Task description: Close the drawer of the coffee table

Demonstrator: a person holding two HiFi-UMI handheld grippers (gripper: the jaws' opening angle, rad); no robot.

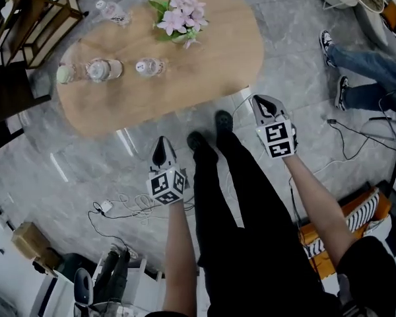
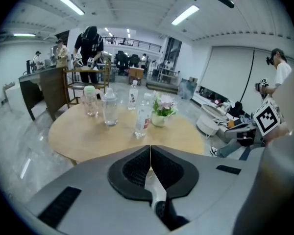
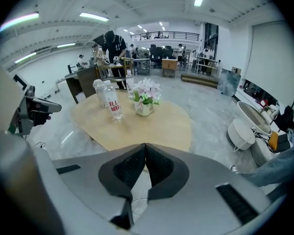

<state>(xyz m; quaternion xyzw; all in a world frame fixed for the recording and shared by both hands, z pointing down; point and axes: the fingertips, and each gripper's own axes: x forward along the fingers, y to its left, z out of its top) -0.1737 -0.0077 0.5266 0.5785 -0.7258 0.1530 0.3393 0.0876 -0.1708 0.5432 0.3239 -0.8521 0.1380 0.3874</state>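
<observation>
Frankly, I can't find the drawer in any view. The coffee table point(image 1: 211, 58) shows only its wooden top, so the drawer must sit under the near rim, and I can't tell whether it is out or in. Both claws are pinched together on nothing: the left claw point(image 1: 162, 145) with its pads meeting in its own view point(image 2: 150, 153), and the right claw point(image 3: 145, 151) the same. From the head view the table lies at 12 o'clock from the left claw and about 11 o'clock from the right claw point(image 1: 260, 105), its long axis running 8 to 2 o'clock. The right claw looks nearer the rim; a strip of floor point(image 1: 86, 170) separates the left. I judge any push must go toward 12 o'clock, across that axis, below the flowers point(image 1: 179, 17) and bottles point(image 1: 104, 69).
</observation>
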